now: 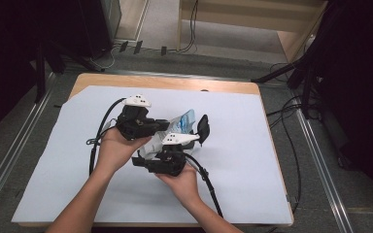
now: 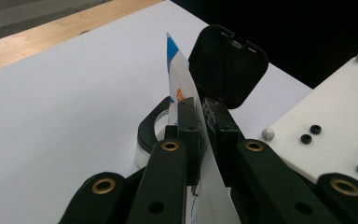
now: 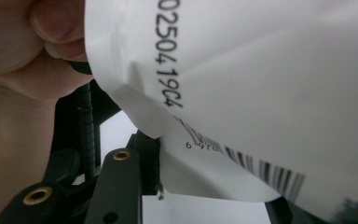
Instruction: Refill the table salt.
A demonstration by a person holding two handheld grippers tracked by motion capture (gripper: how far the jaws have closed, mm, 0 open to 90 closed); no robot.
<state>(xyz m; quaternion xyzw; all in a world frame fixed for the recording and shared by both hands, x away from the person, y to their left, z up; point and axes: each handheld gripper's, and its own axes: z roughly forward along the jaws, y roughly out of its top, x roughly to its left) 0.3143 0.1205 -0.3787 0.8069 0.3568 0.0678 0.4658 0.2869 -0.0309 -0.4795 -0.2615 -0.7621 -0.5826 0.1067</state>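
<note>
**Two grippers, one pouch: keep the pull even**

High view: both grippers meet over the middle of the pale sheet (image 1: pixel 233 160) on the table, the left gripper (image 1: pixel 161 125) and the right gripper (image 1: pixel 148 156) each at the pouch (image 1: pixel 184 121), beside an open black case (image 1: pixel 203 127).

Left gripper view: the jaws are pressed onto the pouch's thin edge (image 2: pixel 186 88); grip deep so it cannot slip.

Right gripper view: the jaws appear pinched on the pouch's barcoded bottom corner (image 3: pixel 223 154). Probably best to pull steadily apart, not jerk.
</note>
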